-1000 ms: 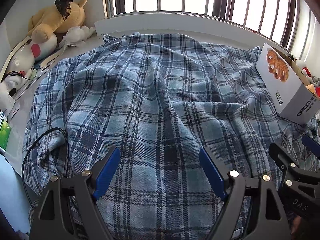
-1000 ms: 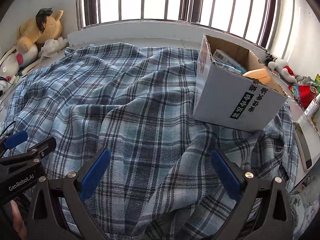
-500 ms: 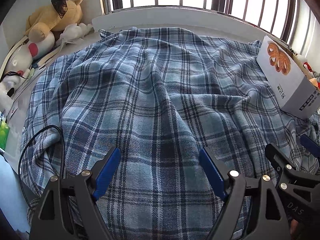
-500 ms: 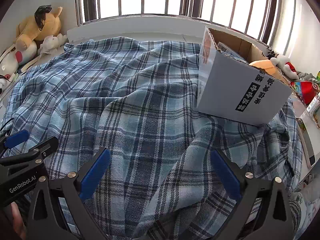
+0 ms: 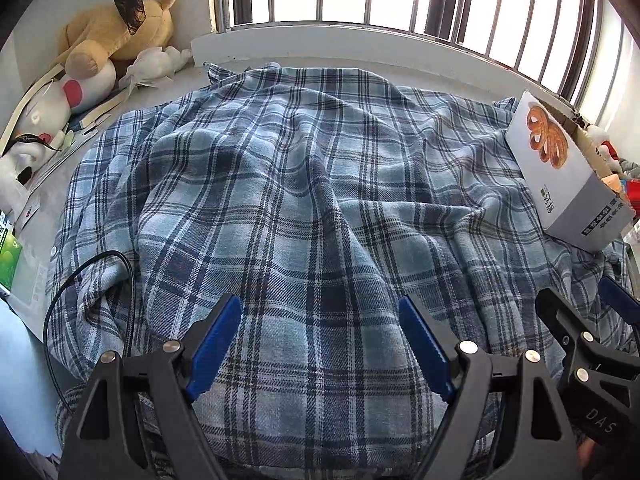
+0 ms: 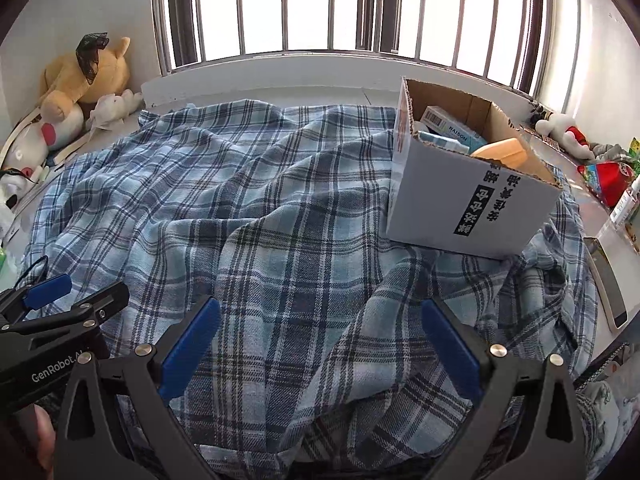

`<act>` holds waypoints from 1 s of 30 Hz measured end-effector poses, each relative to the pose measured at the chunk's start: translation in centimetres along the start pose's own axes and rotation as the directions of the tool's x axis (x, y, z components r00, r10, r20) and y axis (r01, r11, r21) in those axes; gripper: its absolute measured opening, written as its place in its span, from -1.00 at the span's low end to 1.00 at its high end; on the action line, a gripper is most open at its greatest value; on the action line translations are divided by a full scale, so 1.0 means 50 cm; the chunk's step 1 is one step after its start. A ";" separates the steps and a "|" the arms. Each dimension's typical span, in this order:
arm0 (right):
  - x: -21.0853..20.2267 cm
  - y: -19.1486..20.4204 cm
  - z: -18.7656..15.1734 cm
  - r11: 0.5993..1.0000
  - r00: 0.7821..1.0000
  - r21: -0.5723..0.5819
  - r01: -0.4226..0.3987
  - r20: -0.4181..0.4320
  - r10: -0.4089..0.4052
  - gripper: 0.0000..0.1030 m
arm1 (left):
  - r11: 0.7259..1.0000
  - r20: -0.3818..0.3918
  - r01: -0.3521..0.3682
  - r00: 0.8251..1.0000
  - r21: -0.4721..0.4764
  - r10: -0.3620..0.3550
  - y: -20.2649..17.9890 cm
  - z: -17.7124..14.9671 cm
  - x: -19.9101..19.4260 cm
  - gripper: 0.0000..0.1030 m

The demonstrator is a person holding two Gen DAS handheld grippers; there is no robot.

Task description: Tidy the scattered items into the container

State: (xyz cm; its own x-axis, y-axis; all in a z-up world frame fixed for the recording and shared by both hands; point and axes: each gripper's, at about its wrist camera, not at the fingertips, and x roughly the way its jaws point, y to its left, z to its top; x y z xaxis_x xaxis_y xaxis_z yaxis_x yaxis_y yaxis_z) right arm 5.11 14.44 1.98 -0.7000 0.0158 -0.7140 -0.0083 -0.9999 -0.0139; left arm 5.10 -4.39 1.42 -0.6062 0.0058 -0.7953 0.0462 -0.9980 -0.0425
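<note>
On the right side of a blue plaid cloth [image 6: 260,216] stands an open cardboard box [image 6: 460,196], the landmark here. The cloth is rumpled and covers most of a pale worktop [image 5: 248,70] under a barred window [image 6: 320,8]. The box sits on the cloth, its white side printed with black characters. Inside it are a small carton [image 6: 446,126] labelled with a barcode and an orange, rounded object [image 6: 504,152]; more items lie under them but cannot be made out.

Left of the box and nearer the camera, the left claw [image 5: 320,344] hangs over the middle of the cloth, its blue pads spread wide with only fabric below them, nothing pinched. The right claw [image 6: 318,344] hangs in front of the box, also spread wide and empty, above a raised fold of cloth. The two claws are just beside each other.

Far left of the box, in the corner by the window, lie a tan plush toy [image 6: 86,76] and white plush toys [image 6: 116,106]. Right of the box, off the cloth, are a small white and red plush [image 6: 564,130], a red packet [image 6: 610,176] and a phone [image 6: 608,280]. A black cable [image 5: 86,276] loops on the cloth's far left edge.
</note>
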 end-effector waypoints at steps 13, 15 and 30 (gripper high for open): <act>-0.086 -0.003 0.002 1.000 0.996 -0.001 0.021 0.090 -0.021 0.94 | 0.998 0.087 -0.047 0.995 0.051 0.042 -0.032 -0.018 -0.082 0.62; -0.093 -0.012 -0.002 1.000 0.995 0.017 0.019 0.102 -0.021 0.94 | 0.998 0.108 -0.045 0.993 0.051 0.040 -0.032 -0.020 -0.097 0.62; -0.075 -0.016 -0.018 1.000 0.996 0.009 0.022 0.090 -0.023 0.95 | 0.997 0.110 -0.022 0.994 0.069 0.014 -0.049 -0.029 -0.112 0.62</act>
State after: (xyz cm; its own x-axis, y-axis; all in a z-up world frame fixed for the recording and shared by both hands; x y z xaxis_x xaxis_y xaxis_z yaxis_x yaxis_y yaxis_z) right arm 8.39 15.20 4.06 -0.7613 0.0383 -0.6472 -0.0301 -0.9993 -0.0237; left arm 9.51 -1.91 5.08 -0.6891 -0.0154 -0.7245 0.0047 -0.9998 0.0167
